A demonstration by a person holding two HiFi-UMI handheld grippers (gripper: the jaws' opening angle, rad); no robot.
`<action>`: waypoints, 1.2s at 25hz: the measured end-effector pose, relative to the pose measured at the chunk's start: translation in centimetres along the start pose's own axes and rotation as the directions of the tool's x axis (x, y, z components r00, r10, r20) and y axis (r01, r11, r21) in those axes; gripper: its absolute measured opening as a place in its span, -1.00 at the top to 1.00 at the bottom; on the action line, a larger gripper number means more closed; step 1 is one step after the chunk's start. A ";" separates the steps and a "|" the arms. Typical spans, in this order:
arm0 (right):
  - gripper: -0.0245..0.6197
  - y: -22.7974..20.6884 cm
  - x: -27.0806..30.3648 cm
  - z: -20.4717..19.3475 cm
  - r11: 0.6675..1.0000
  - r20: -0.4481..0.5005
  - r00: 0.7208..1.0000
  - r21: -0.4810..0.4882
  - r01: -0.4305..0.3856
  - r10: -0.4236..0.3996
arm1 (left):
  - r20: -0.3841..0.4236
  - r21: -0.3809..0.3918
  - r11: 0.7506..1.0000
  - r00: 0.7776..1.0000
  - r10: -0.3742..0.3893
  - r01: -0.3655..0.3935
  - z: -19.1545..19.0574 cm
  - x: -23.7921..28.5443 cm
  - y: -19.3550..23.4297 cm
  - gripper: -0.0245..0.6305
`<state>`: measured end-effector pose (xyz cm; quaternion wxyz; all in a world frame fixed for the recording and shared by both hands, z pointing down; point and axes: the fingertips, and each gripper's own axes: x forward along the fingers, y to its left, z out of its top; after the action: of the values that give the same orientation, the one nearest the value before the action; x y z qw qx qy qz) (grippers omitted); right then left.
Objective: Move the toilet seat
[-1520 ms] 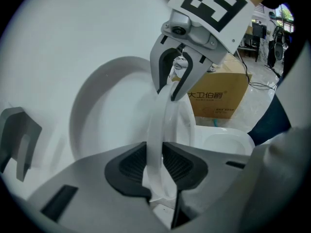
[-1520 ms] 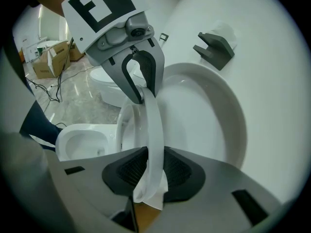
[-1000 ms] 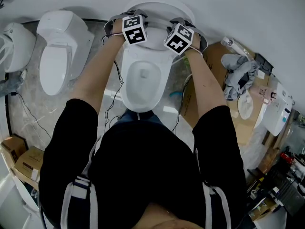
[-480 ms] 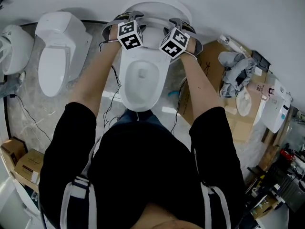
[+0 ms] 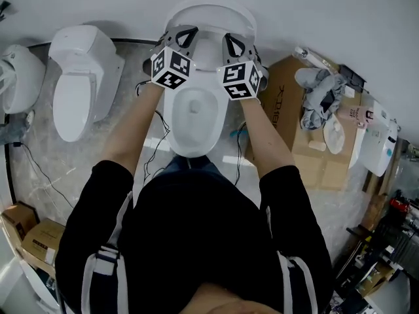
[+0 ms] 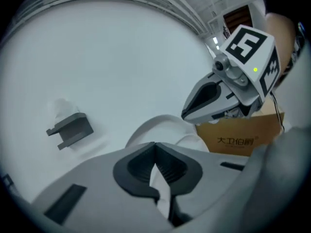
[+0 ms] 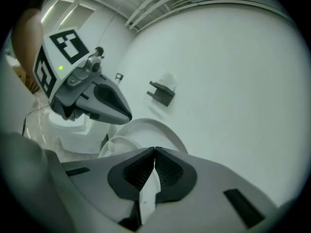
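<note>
At the back of the middle toilet [image 5: 194, 128], toilet seat [image 6: 160, 191] pinched from both sides

Against a second ago, stands higher and nearer the head camera on both hands. Shows the marker cubes [image 5: 171, 69] larger and lower in the head view, the forearms drawn closer together, and both tools tipped so that their noses point at the wall [image 5: 327, 12] beyond the cubes. Has just been closing on each side, with a thin white edge of the toilet seat between the pads [image 6: 171, 169].

Holds that edge clenched in the left gripper [image 5: 186, 34], seen as a white sliver running from the pad tips back toward the camera. Holds the opposite edge the same way in the right gripper [image 5: 229, 40], jaws tight on it in the right gripper view.

Reads 大卫伯爵 in dark print on the brown cardboard box [image 6: 235, 140] just beside the toilet, in the left gripper view. Shows the same print sideways and too small to read in the head view. Bears only black-and-white square codes on the cubes.

Cannot tell from any view how far the seat leans, nor where seat ends and lid begins: only two white arcs [image 7: 146, 130] against the wall beyond the jaws. Hides the floor in front of the bowl under the person's black top [image 5: 196, 241]. Cuts off a white fixture [image 5: 16, 70] at the left edge of the head view. Leaves the grey bracket [image 6: 70, 130] on the wall soft and hard to identify.
</note>
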<state>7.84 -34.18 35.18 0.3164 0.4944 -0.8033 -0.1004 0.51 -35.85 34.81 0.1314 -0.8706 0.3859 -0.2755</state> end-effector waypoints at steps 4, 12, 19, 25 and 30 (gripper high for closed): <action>0.85 -0.5 -4.2 1.5 0.972 0.068 0.995 0.227 0.058 -0.076 | 0.064 -0.118 0.993 0.998 0.026 -0.019 1.6 -3.8 -1.1 0.90; 0.85 1.1 -13.8 4.5 0.902 0.141 0.965 0.406 0.148 -0.222 | 0.165 -0.205 0.978 0.983 0.081 -0.046 5.1 -12.7 -3.9 0.90; 0.85 4.3 -21.1 6.3 0.879 0.165 0.942 0.436 0.196 -0.292 | 0.230 -0.260 0.965 0.968 0.102 -0.040 6.1 -20.3 -5.7 0.90; 0.85 6.8 -25.4 5.3 0.857 0.158 0.935 0.471 0.211 -0.317 | 0.255 -0.319 0.947 0.958 0.132 -0.046 6.1 -24.7 -7.6 0.90; 0.85 9.7 -28.3 4.3 0.854 0.160 0.942 0.486 0.186 -0.296 | 0.270 -0.302 0.951 0.951 0.154 -0.068 6.2 -27.4 -9.9 0.90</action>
<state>6.94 -5.78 24.86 0.0794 0.6378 -0.7661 -0.0008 -5.08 -8.75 23.79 0.0736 -0.8879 0.4474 -0.0778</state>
